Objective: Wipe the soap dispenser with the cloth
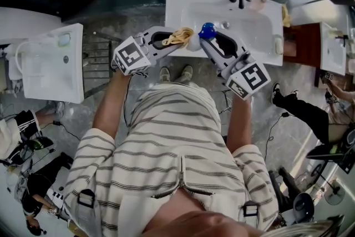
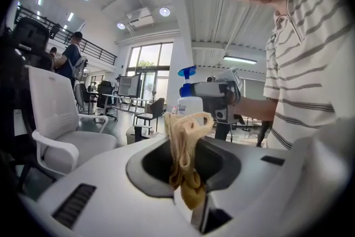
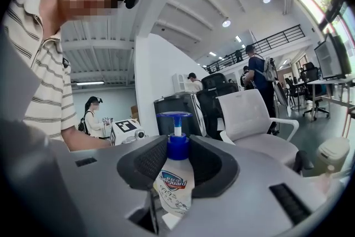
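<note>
The left gripper (image 1: 176, 40) is clamped on a bunched yellow cloth (image 2: 186, 141). The right gripper (image 1: 204, 44) grips the soap bottle (image 3: 173, 186) by its body, blue pump upward. Both are held up over the front edge of the white sink (image 1: 188, 3), cloth just beside the bottle; whether they touch is unclear

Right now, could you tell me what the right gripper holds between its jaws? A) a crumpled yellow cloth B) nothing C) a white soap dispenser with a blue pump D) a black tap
C: the right gripper is shut on the white soap dispenser; the yellow cloth is in the left gripper.
</note>
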Demonstrator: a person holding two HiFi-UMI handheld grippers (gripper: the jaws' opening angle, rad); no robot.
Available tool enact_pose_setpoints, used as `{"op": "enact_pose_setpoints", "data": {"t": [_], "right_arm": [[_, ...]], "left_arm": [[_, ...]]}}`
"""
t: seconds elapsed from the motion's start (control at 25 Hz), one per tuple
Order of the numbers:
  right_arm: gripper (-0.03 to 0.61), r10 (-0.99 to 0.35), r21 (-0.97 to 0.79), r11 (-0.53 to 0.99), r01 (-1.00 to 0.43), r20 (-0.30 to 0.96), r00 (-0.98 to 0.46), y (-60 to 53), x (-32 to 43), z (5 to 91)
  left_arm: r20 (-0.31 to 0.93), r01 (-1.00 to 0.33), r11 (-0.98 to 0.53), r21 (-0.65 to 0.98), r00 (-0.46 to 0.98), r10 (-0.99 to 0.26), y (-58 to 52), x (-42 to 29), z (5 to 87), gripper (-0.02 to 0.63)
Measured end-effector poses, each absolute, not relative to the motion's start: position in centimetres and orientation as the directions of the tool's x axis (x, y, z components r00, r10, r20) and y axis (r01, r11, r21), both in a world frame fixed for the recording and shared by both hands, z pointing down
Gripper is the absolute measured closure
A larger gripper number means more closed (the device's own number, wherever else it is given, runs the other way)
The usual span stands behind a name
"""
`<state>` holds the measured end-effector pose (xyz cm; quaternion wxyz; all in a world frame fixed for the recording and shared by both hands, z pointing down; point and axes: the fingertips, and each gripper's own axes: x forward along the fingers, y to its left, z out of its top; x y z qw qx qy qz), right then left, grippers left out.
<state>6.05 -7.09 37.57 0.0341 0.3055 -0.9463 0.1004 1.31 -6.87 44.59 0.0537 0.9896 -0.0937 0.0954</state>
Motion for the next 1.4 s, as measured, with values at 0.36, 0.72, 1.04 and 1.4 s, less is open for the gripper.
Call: {"op": "enact_pose_setpoints", "data": {"t": [0.36,0.72,1.04,1.4], "right_arm": [[0.454,-0.671,-0.221,0.691,-0.688,0.157,-0.725,-8.9,6.8,39.2],[0.454,-0.738,-0.235,0.61,-0.757,0.181,-0.65,-10.5,7.1,40.4],[0.454,-0.755,-0.219,0.586,-0.78,0.201,-0.624,-11.7,6.0,41.7],[0.453,-0.768,-0.199,0.569,-0.798,0.219,-0.602,-13.3,4.6,44.1]], "left_arm": [[0.144,-0.316,-0.94,0.131,0.944,-0.297,-7.8,0.7,43.9,0.529],[0.12,-0.427,-0.896,0.121,0.902,-0.414,-8.3,0.4,43.3,0.529],[0.126,-0.588,-0.802,0.102,0.807,-0.576,-10.3,-1.7,43.5,0.528],[0.154,-0.693,-0.719,0.052,0.717,-0.68,-11.9,-4.2,44.6,0.528]]}}
